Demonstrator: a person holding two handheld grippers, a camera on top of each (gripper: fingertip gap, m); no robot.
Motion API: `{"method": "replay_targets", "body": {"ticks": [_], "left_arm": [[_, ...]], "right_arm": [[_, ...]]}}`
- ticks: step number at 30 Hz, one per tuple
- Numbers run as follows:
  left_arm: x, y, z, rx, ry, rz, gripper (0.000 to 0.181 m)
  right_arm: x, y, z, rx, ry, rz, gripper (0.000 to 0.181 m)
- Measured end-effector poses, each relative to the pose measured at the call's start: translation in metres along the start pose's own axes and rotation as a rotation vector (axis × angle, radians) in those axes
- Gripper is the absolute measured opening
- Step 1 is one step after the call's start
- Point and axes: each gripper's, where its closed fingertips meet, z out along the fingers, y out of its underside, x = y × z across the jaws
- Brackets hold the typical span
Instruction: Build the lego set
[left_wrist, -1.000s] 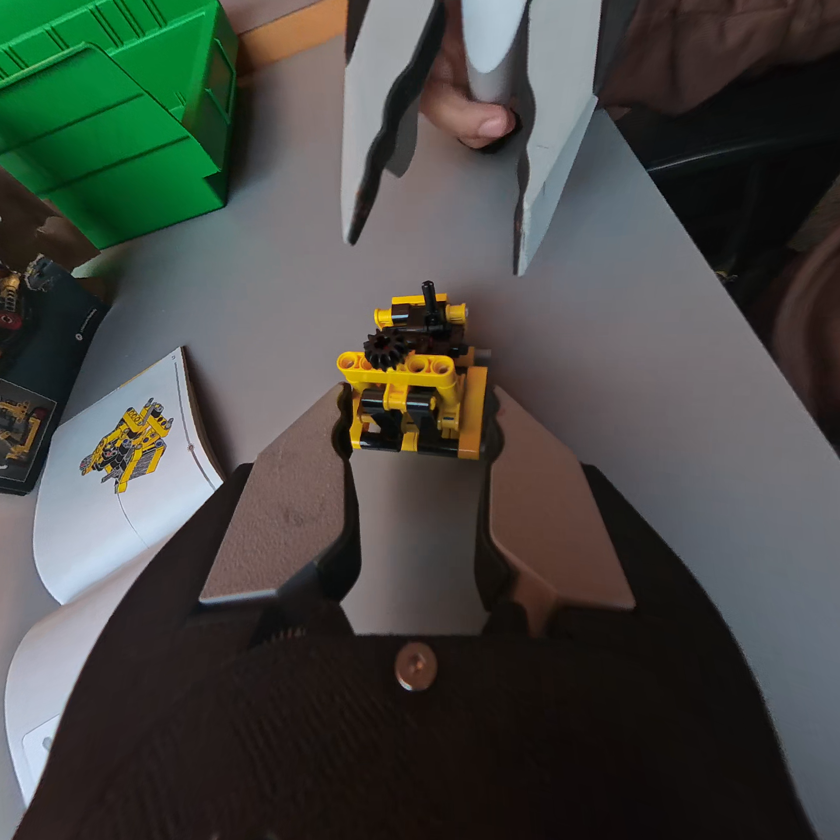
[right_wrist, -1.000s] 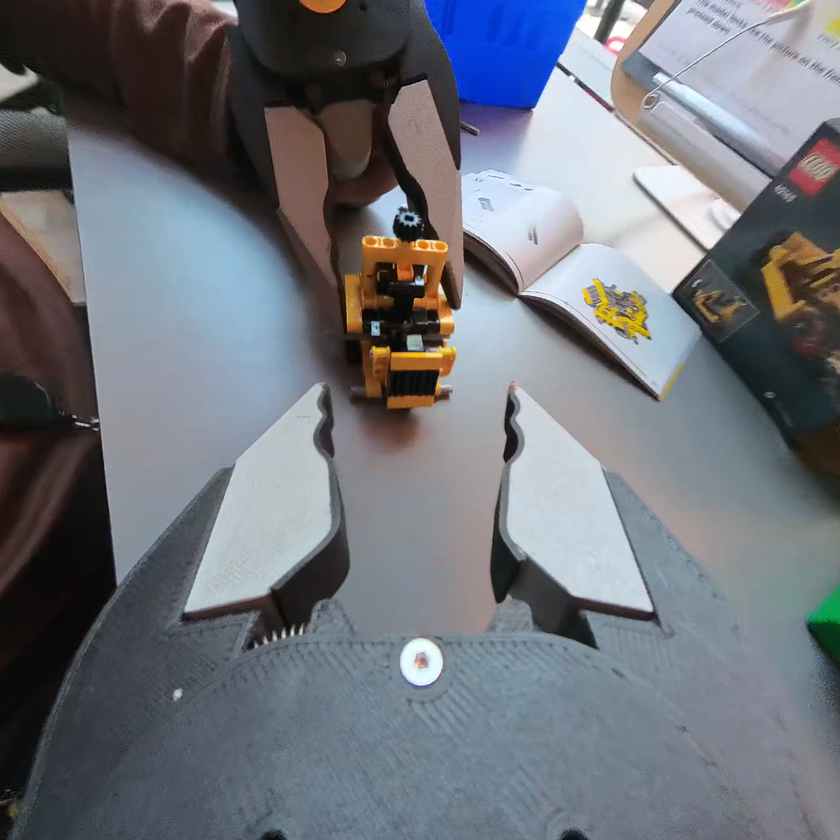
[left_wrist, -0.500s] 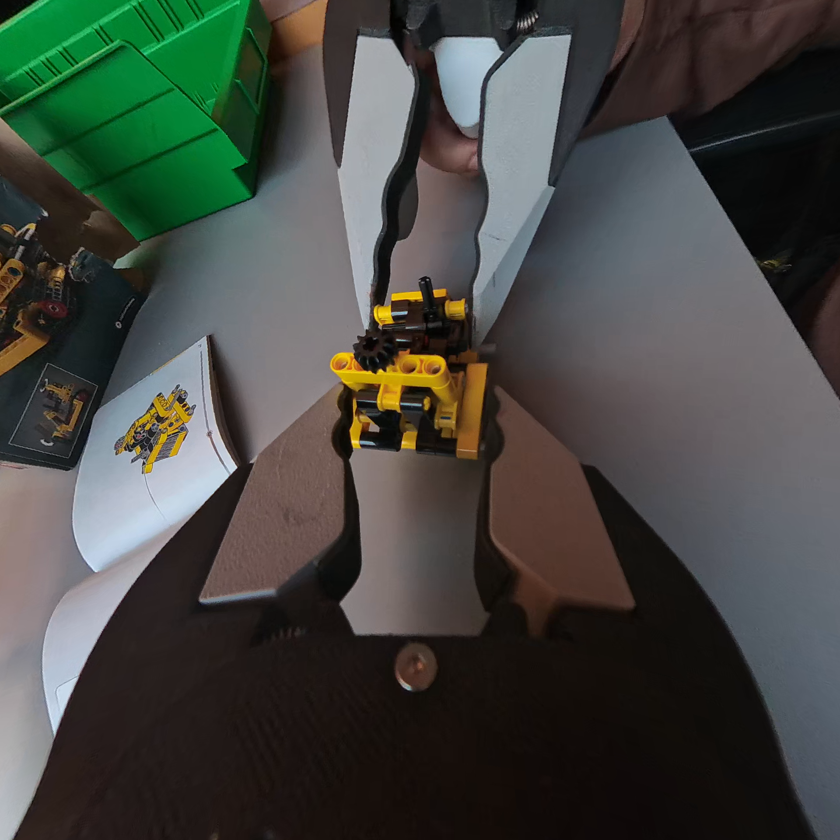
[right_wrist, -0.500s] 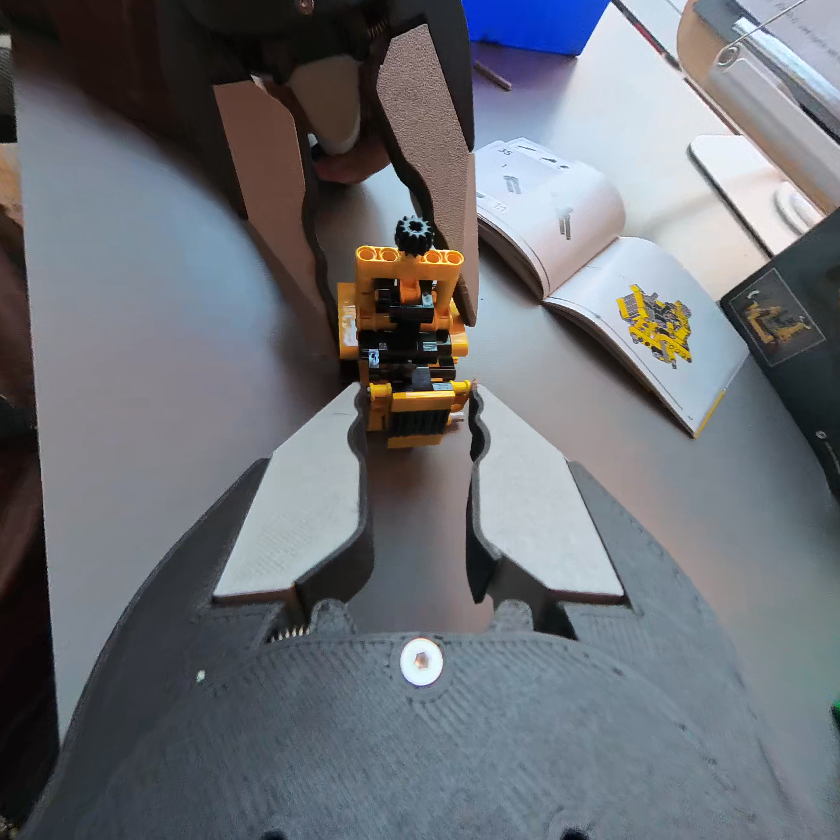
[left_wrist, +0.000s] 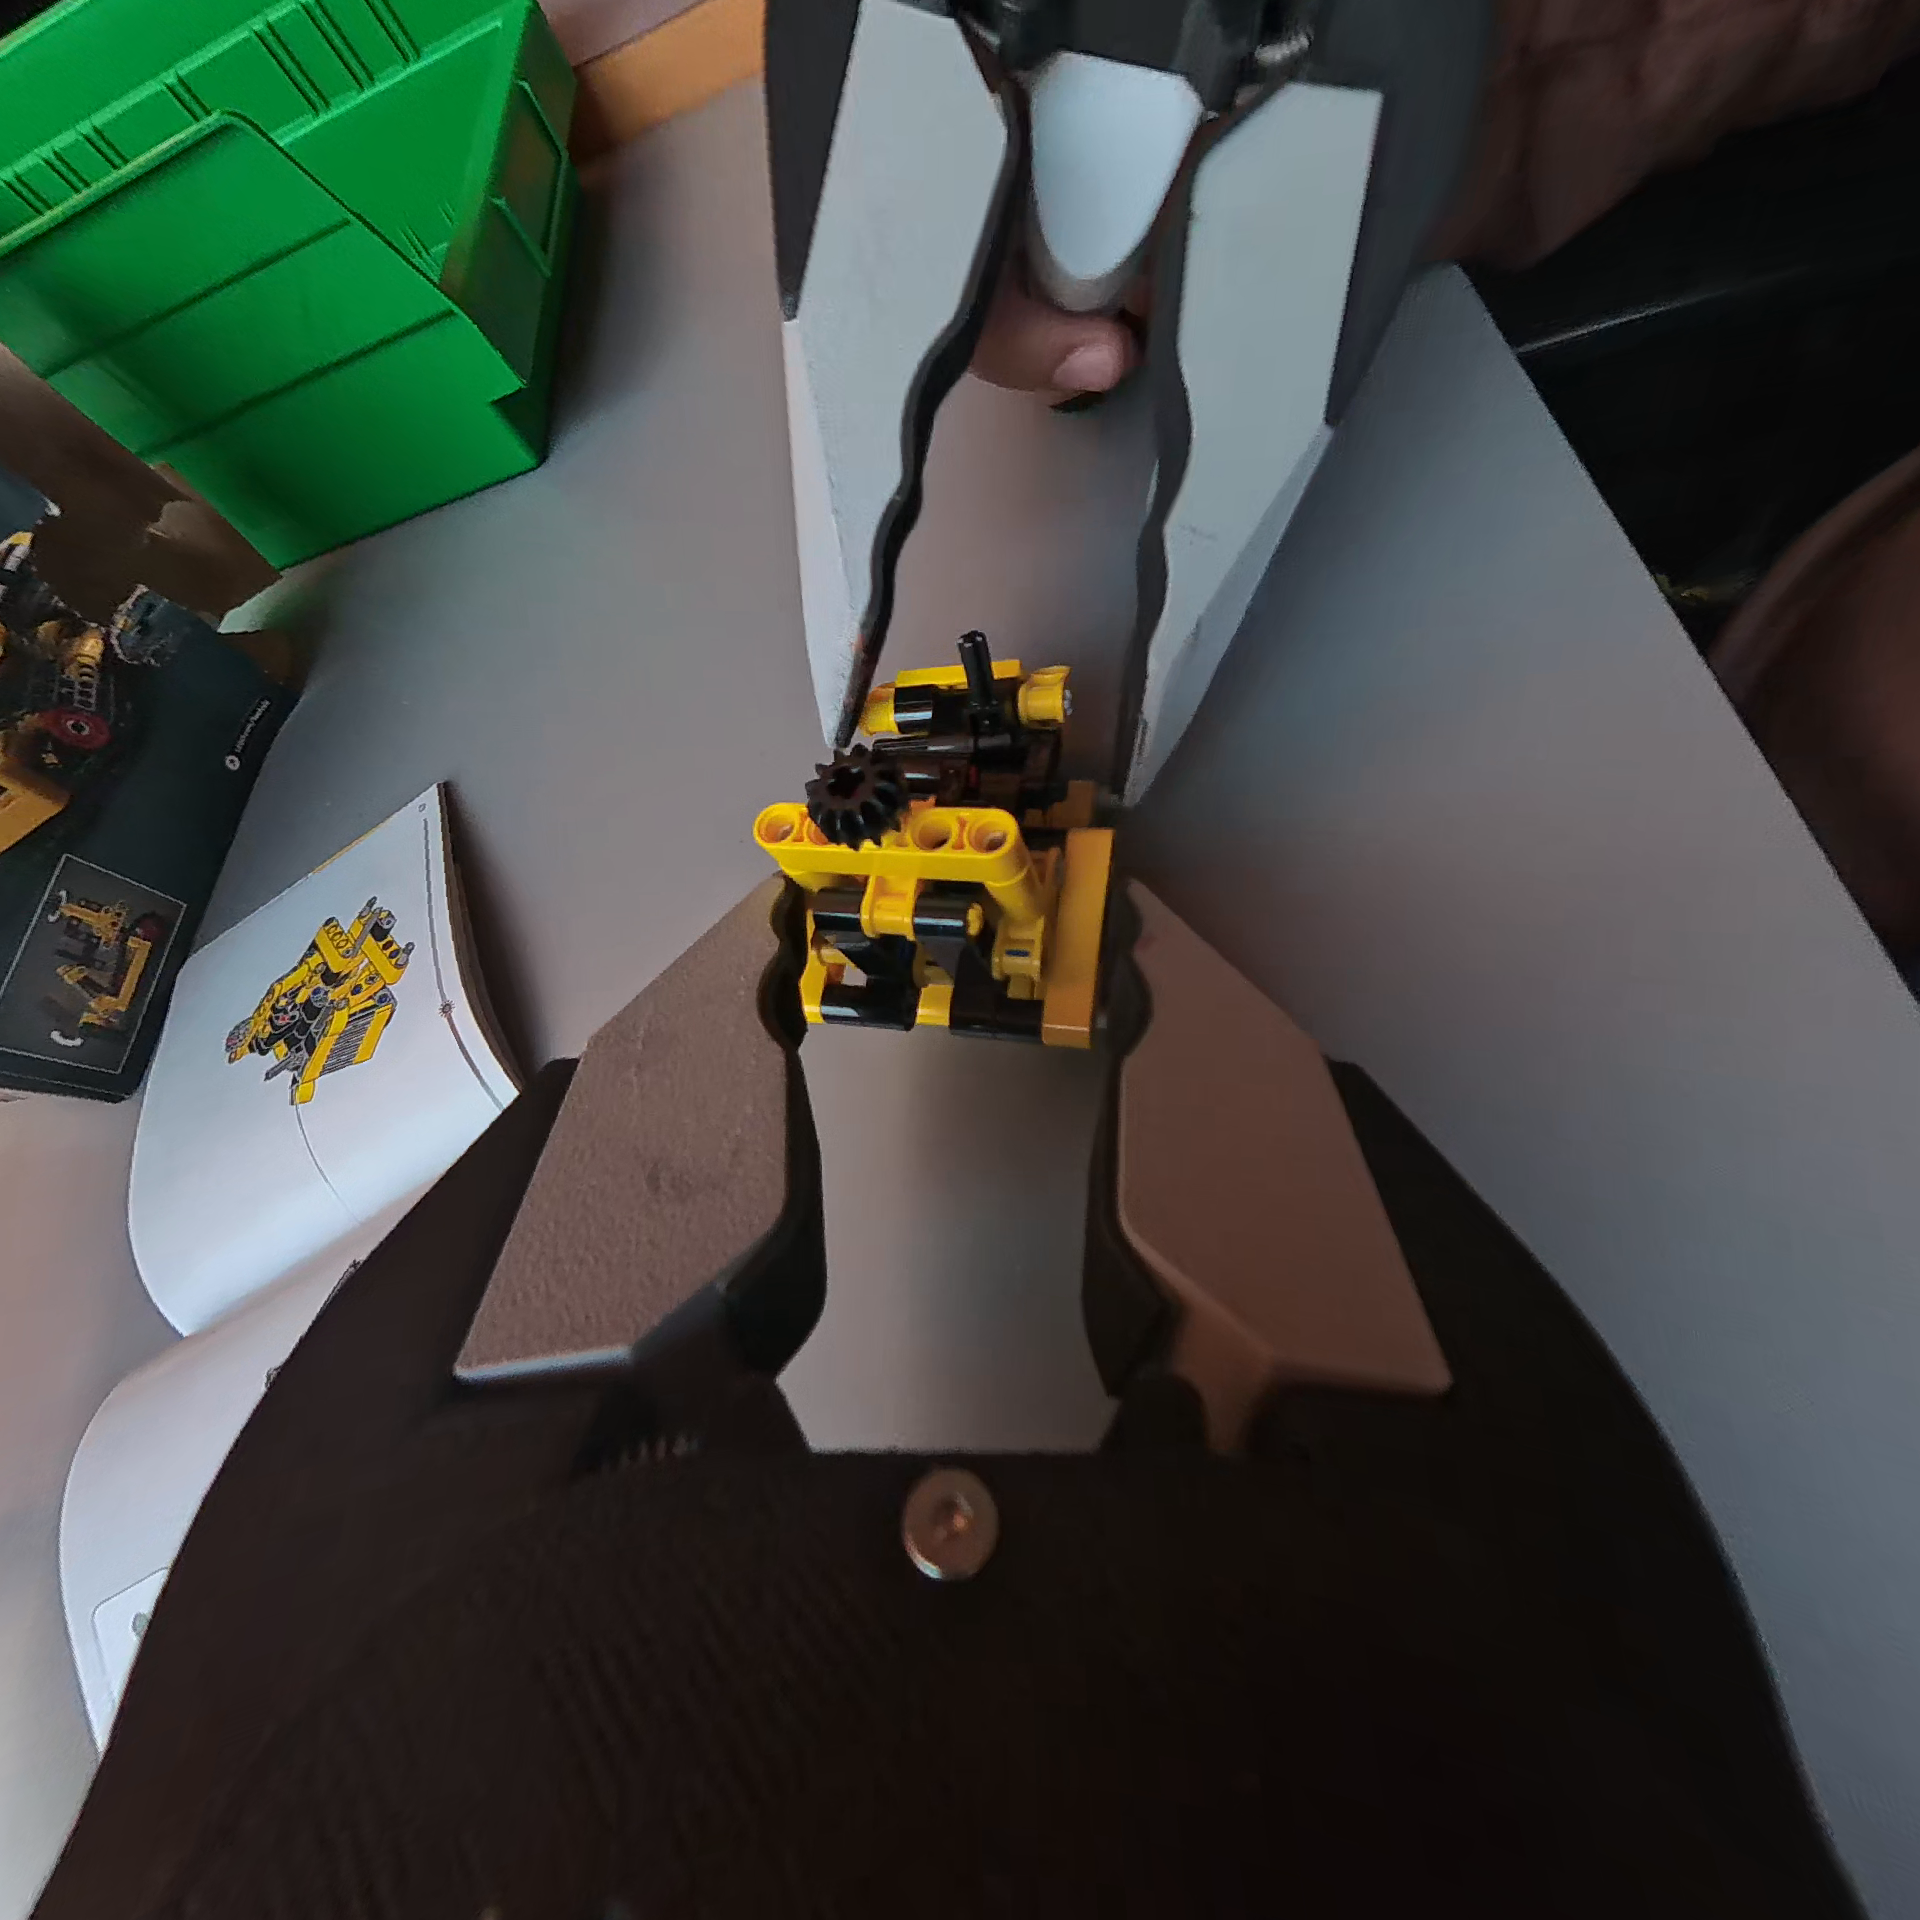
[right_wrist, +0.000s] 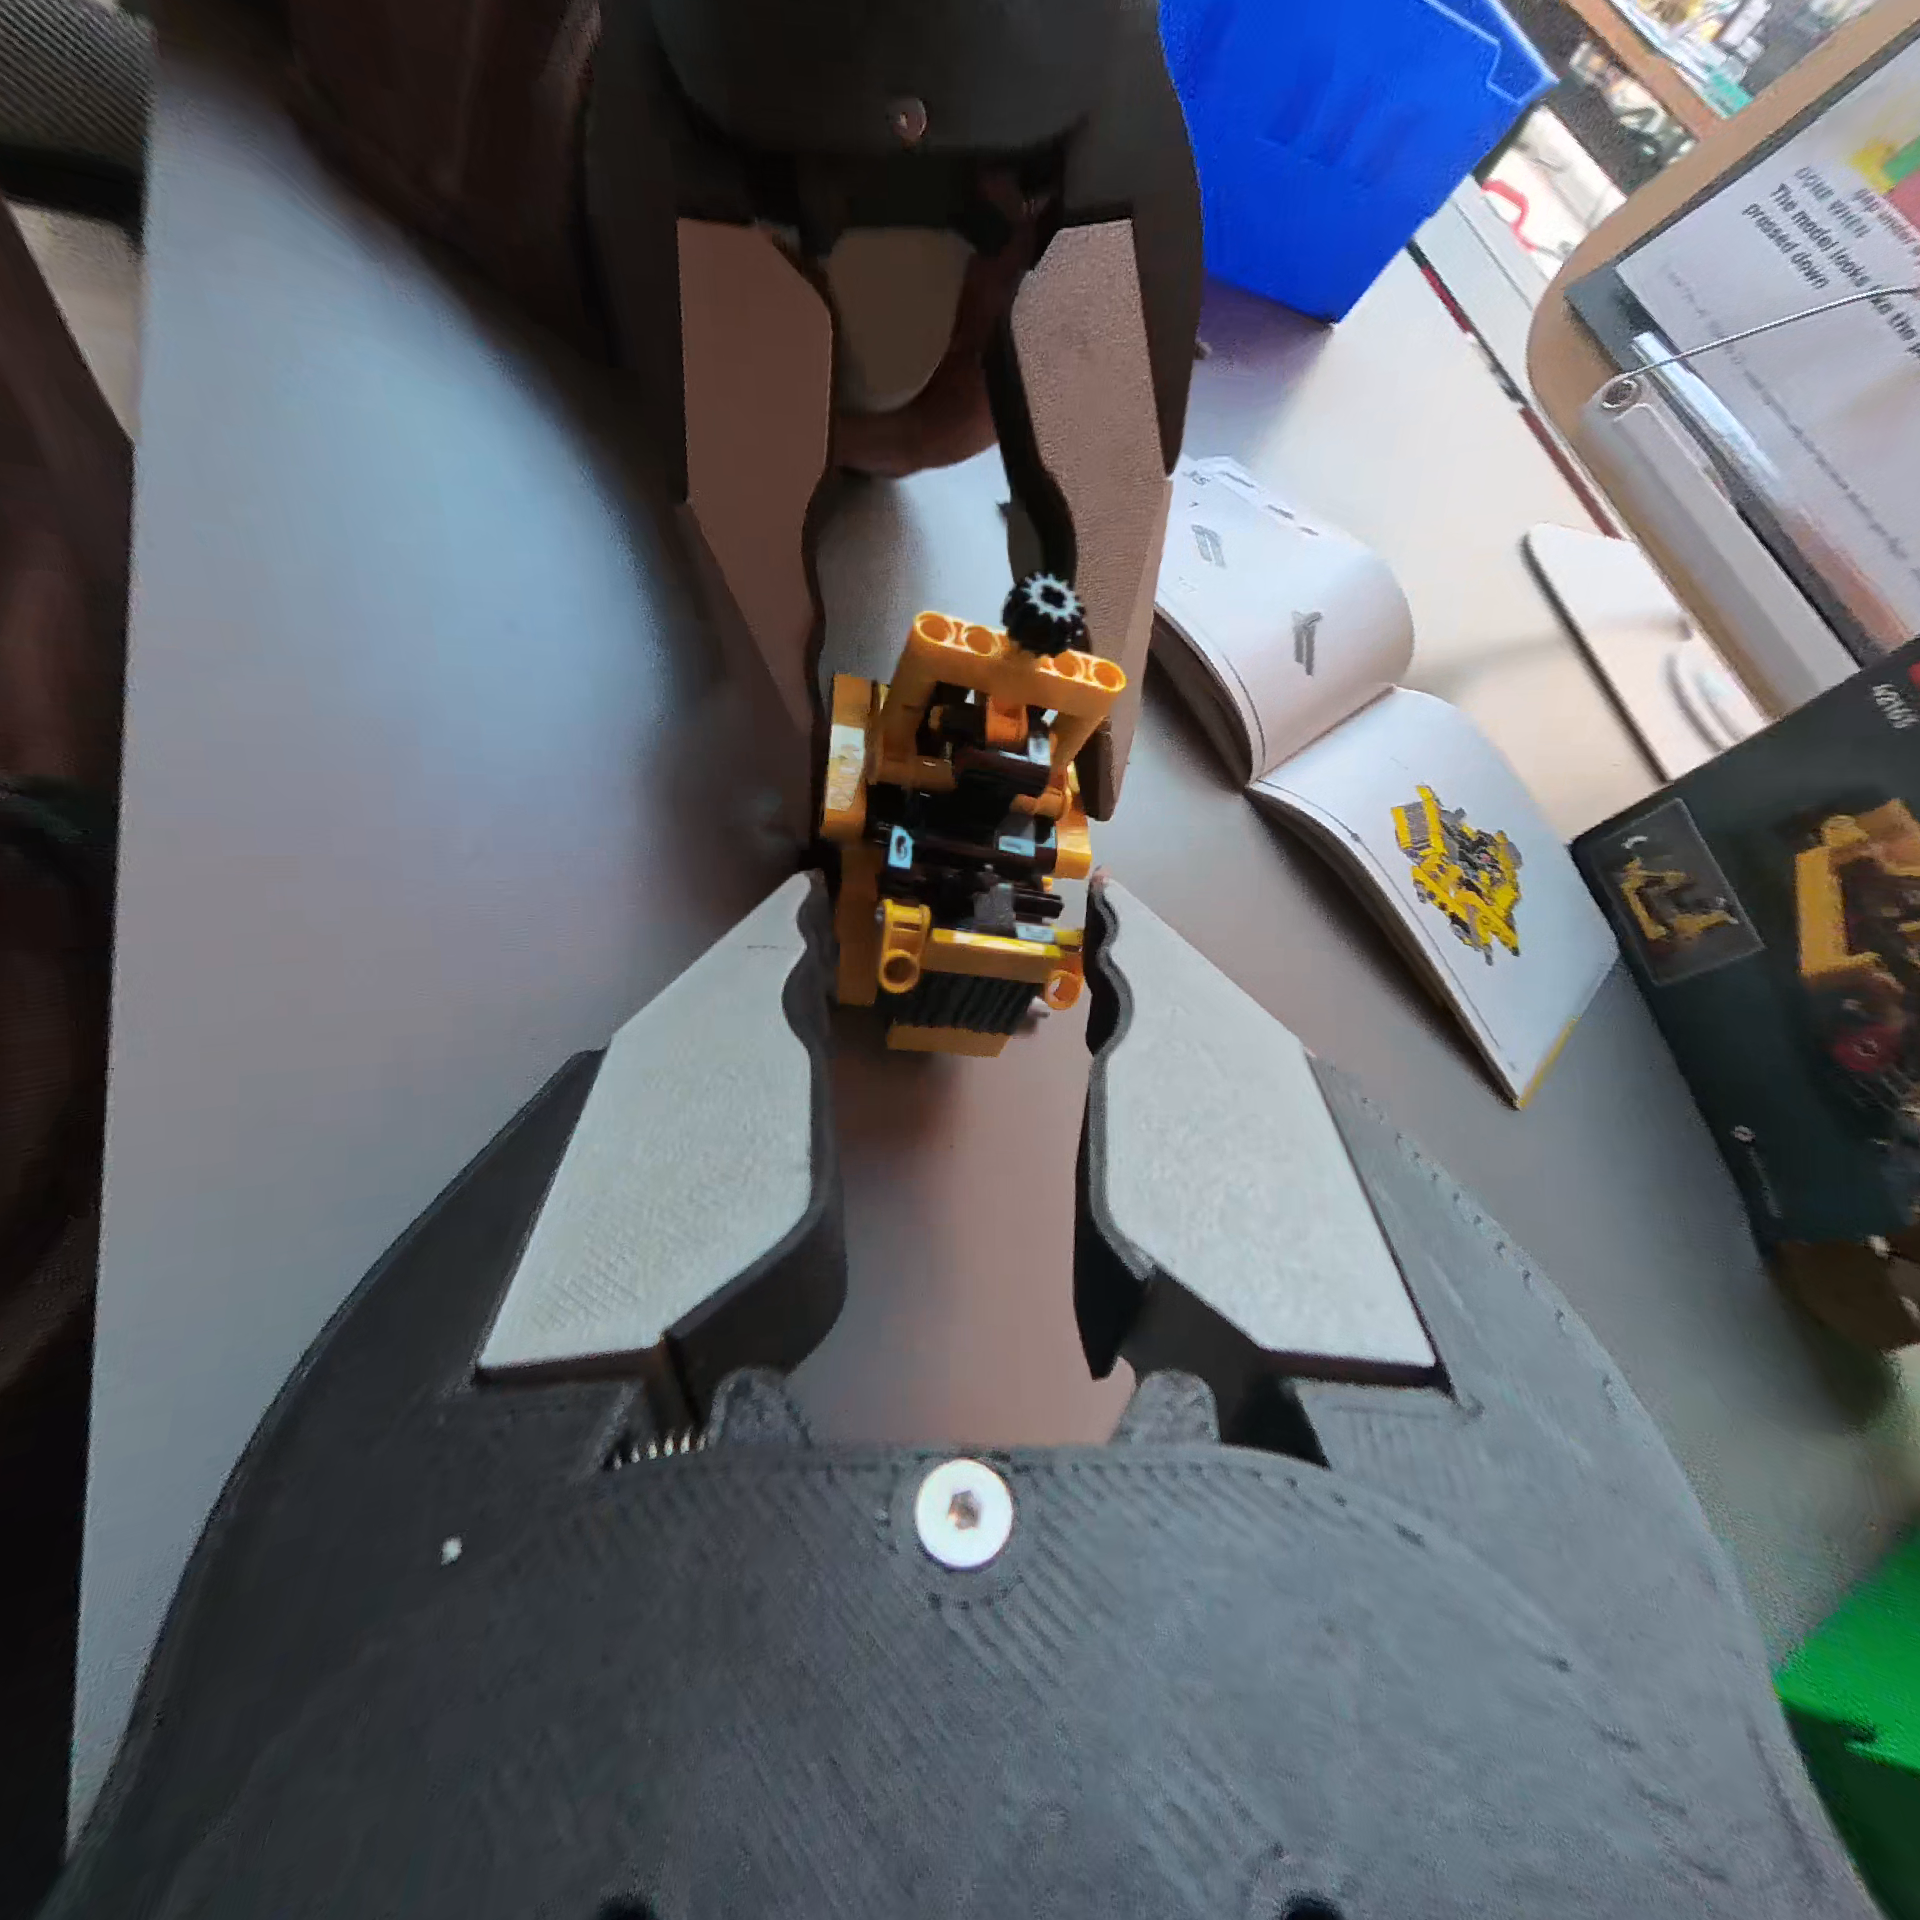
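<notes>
A small yellow and black lego model (left_wrist: 935, 914) with a black gear (left_wrist: 854, 795) on top stands on the grey table (left_wrist: 1455, 1039). My left gripper (left_wrist: 951, 935) is shut on its near end, one finger on each side. My right gripper (left_wrist: 987, 738) comes in from the opposite side, and its pale fingers flank the model's far end. In the right wrist view the right gripper (right_wrist: 951, 914) is shut on the grille end of the model (right_wrist: 956, 831), which looks tilted. The gear (right_wrist: 1044, 603) and the left gripper (right_wrist: 956, 727) lie beyond it.
An open instruction booklet (left_wrist: 312, 1039) lies left of the model and also shows in the right wrist view (right_wrist: 1434, 862). The set's dark box (right_wrist: 1787, 987) lies beside it. A green bin (left_wrist: 281, 270) and a blue bin (right_wrist: 1340, 135) stand at the table's edges. A clipboard (right_wrist: 1766, 312) stands far right.
My right gripper moved in from open and apart to closed on the model's end. My left gripper kept its grip. The model now looks tilted in the right wrist view.
</notes>
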Motion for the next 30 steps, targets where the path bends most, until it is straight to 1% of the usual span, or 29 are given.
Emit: {"method": "replay_targets", "body": {"ticks": [1, 3, 5, 10, 19, 25, 30], "left_arm": [[0.000, 0.000, 0.000, 0.001, 0.005, 0.000, 0.056], [0.001, 0.000, 0.000, 0.003, 0.008, 0.007, 0.056], [0.001, 0.000, -0.001, 0.004, 0.008, 0.012, 0.056], [0.000, 0.000, -0.001, 0.002, -0.001, 0.013, 0.056], [-0.004, 0.002, -0.001, -0.015, -0.045, -0.022, 0.055], [-0.008, 0.002, 0.000, -0.034, -0.082, -0.083, 0.055], [-0.006, 0.001, 0.001, -0.032, -0.072, -0.102, 0.055]], "right_arm": [[0.001, -0.001, -0.001, 0.017, -0.029, 0.023, 0.043], [0.001, -0.002, -0.002, 0.033, -0.093, 0.070, 0.042], [-0.001, -0.002, 0.000, 0.037, -0.150, 0.103, 0.036], [0.001, -0.002, 0.000, 0.042, -0.165, 0.112, 0.035], [0.007, 0.000, 0.006, -0.020, 0.036, 0.043, 0.032], [0.015, 0.005, 0.011, -0.118, 0.227, -0.185, 0.028], [0.014, 0.006, 0.009, -0.121, 0.256, -0.178, 0.028]]}}
